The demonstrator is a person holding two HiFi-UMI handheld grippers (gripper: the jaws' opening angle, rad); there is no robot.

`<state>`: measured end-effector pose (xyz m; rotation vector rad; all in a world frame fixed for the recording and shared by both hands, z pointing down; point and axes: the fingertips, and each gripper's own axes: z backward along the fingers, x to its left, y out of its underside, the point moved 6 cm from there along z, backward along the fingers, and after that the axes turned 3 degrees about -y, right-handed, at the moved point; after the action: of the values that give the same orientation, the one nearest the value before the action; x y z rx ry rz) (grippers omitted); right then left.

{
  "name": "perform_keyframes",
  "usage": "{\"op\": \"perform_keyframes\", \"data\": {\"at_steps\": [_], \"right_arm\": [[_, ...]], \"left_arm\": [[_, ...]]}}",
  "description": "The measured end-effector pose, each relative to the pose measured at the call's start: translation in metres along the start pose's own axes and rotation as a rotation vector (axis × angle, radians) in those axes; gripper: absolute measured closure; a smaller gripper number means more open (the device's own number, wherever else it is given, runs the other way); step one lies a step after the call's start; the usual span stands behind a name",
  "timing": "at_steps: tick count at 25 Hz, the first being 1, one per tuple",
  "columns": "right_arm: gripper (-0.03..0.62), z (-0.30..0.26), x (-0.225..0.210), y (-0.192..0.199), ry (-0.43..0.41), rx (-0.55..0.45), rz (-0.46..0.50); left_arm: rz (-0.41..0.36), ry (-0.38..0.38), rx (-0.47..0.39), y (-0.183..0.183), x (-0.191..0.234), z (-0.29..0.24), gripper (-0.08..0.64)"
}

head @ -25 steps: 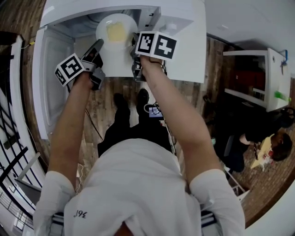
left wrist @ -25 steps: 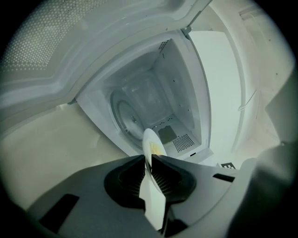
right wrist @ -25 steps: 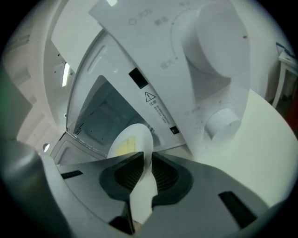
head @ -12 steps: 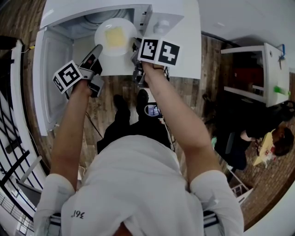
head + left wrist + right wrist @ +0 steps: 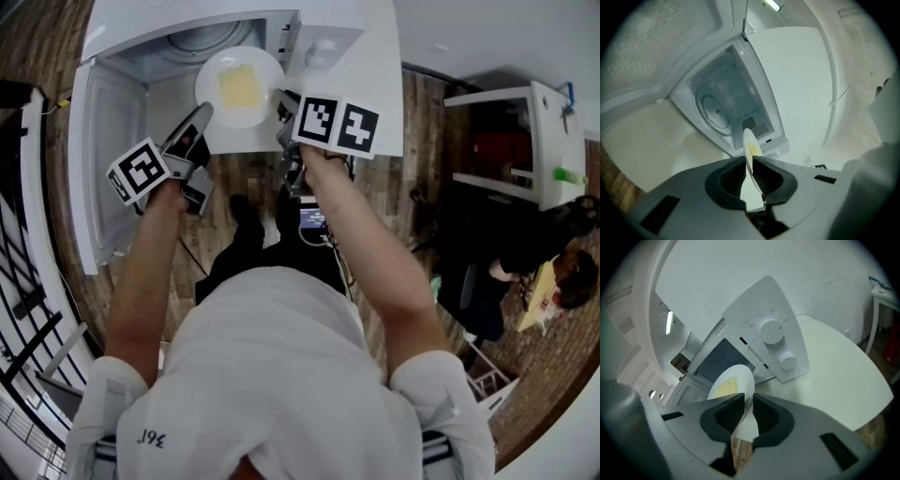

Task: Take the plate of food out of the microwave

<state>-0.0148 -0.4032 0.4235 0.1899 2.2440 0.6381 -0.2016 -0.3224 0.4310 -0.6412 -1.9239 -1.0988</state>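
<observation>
White tabletop [image 5: 380, 103] carries the open microwave [image 5: 169, 19], whose cavity holds only its turntable [image 5: 202, 39]. The plate [image 5: 239, 89] hangs at its mouth, so removal seems nearly done, with only carrying clear left. Left gripper [image 5: 201, 114] and right gripper [image 5: 282, 99] each clamp its rim on opposite sides, yellow food [image 5: 241, 86] lying in the middle.

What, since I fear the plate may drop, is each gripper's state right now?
Left gripper: closed on the plate's rim.
Right gripper: closed on the opposite rim of the plate.
</observation>
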Motion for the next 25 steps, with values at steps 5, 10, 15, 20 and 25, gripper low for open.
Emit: {"op": "perform_keyframes", "data": {"at_steps": [5,10,15,20,25], "right_arm": [[0.535,0.019,-0.006,0.010,0.007,-0.013,-0.026],[0.535,0.038,-0.012,0.023,0.020,-0.029,-0.051],[0.535,0.055,-0.021,0.035,0.035,-0.050,-0.081],[0.535,0.068,-0.030,0.046,0.055,-0.065,-0.110],[0.535,0.077,-0.037,0.053,0.071,-0.080,-0.133]], "left_arm": [[0.034,0.029,0.036,0.018,-0.010,0.002,0.512],[0.064,0.085,0.066,0.033,-0.020,0.002,0.512],[0.002,-0.020,0.131,0.046,-0.015,0.011,0.512],[0.008,-0.013,0.177,0.060,-0.018,0.009,0.512],[0.008,0.036,0.205,0.068,-0.024,0.002,0.512]]}}
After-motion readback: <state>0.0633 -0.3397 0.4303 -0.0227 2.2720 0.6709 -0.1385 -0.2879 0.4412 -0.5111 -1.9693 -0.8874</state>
